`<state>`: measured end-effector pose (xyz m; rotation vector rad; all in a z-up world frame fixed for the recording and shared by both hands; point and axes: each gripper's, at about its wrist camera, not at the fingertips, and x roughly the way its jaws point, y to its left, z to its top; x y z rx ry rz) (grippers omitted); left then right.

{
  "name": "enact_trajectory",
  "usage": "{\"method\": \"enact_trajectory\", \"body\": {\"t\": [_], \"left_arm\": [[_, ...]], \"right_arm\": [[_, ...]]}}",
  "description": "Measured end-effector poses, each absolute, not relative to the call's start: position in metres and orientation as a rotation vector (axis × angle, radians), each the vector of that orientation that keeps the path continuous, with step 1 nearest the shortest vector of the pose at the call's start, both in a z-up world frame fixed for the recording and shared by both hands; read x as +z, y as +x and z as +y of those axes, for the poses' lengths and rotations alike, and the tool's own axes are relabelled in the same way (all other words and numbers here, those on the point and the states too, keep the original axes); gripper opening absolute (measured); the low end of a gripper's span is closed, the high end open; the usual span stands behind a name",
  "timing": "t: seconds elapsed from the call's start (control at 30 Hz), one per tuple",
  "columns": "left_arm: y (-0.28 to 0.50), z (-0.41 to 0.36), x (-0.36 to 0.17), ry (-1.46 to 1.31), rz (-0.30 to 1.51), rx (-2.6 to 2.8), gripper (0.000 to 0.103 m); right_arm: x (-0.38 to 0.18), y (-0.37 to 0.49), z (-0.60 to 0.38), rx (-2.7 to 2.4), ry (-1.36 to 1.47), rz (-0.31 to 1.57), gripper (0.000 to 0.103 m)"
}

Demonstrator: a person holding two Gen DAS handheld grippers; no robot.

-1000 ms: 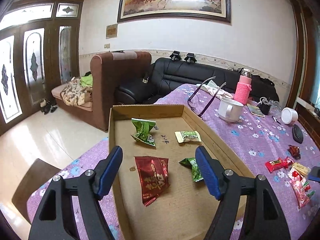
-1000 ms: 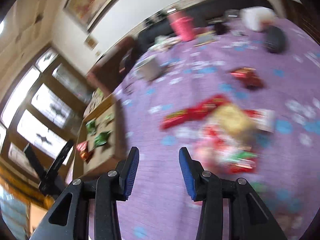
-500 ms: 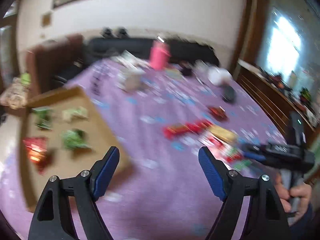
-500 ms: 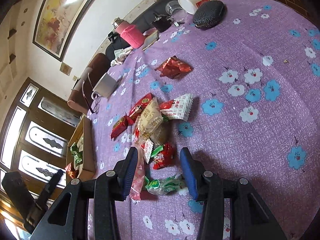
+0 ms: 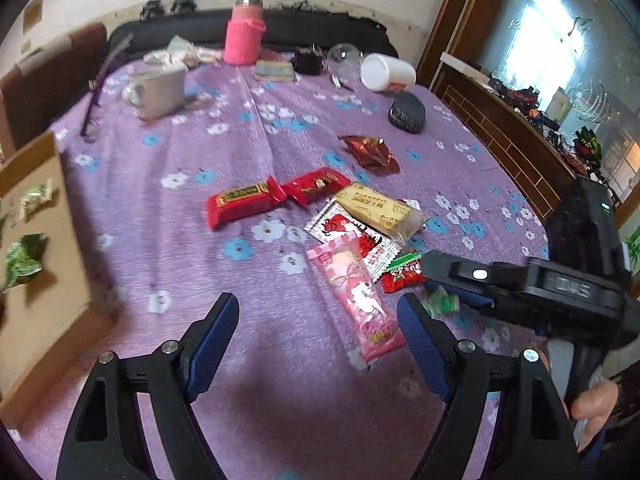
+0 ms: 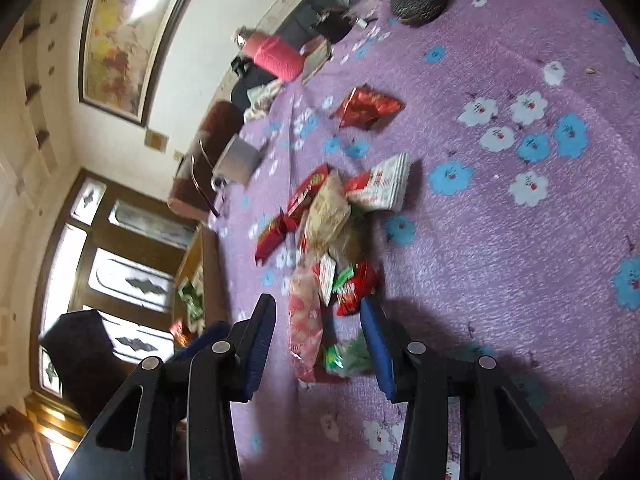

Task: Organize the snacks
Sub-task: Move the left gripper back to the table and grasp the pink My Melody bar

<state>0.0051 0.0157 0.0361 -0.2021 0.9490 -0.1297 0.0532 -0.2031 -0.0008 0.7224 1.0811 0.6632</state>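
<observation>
A pile of snack packets lies on the purple flowered tablecloth (image 5: 168, 216): a long pink packet (image 5: 356, 292), a red bar (image 5: 244, 202), a beige biscuit pack (image 5: 380, 210), a small red packet (image 5: 402, 276) and a green candy (image 6: 348, 356). My left gripper (image 5: 316, 332) is open and empty, low over the cloth beside the pink packet. My right gripper (image 6: 320, 336) is open, its fingers on either side of the pink packet (image 6: 306, 320) and the green candy. It also shows in the left wrist view (image 5: 452, 292). The cardboard tray (image 5: 36, 264) with green candies sits at the left.
A crumpled red wrapper (image 5: 370, 152) lies apart. Farther back stand a grey mug (image 5: 158, 92), a pink bottle (image 5: 244, 34), a white jar (image 5: 386, 72) on its side, a black case (image 5: 406, 112) and glasses (image 5: 100, 84). A sofa lies beyond the table.
My left gripper has swung right from over the cardboard tray to the snack pile. My right gripper has lowered onto the near end of the pile, around the pink packet and green candy.
</observation>
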Motion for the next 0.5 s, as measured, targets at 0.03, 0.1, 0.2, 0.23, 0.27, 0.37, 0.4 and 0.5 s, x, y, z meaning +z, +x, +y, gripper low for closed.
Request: {"method": "enact_trajectory", "body": {"t": [0.03,0.1,0.2,0.23,0.27,0.37,0.4,0.5], "left_arm": [[0.012,0.014,0.032,-0.214,0.972,-0.142,0.08],[0.022,0.01,0.024,-0.242,1.01,-0.165,0.08],[0.031,-0.002,0.014,-0.218,1.03,-0.162,0.08],[0.034,-0.007,0.011,-0.204,1.032,-0.164,0.079],[0.035,-0.01,0.009,-0.196,1.032,-0.168,0.074],[0.036,-0.018,0.006,-0.139,1.014,-0.16,0.061],[0.036,-0.018,0.006,-0.125,1.006,-0.152,0.057],[0.035,-0.011,0.006,-0.106,0.986,-0.122,0.03]], "right_arm": [[0.001,0.053,-0.207,0.645,0.729,1.068,0.047],[0.002,0.052,-0.216,0.612,0.752,1.043,0.048],[0.003,0.053,-0.222,0.611,0.778,1.028,0.05],[0.004,0.053,-0.221,0.61,0.776,1.027,0.05],[0.004,0.053,-0.22,0.613,0.771,1.03,0.05],[0.003,0.053,-0.214,0.63,0.748,1.052,0.05],[0.002,0.053,-0.212,0.632,0.742,1.058,0.05],[0.0,0.053,-0.207,0.637,0.72,1.081,0.05]]}}
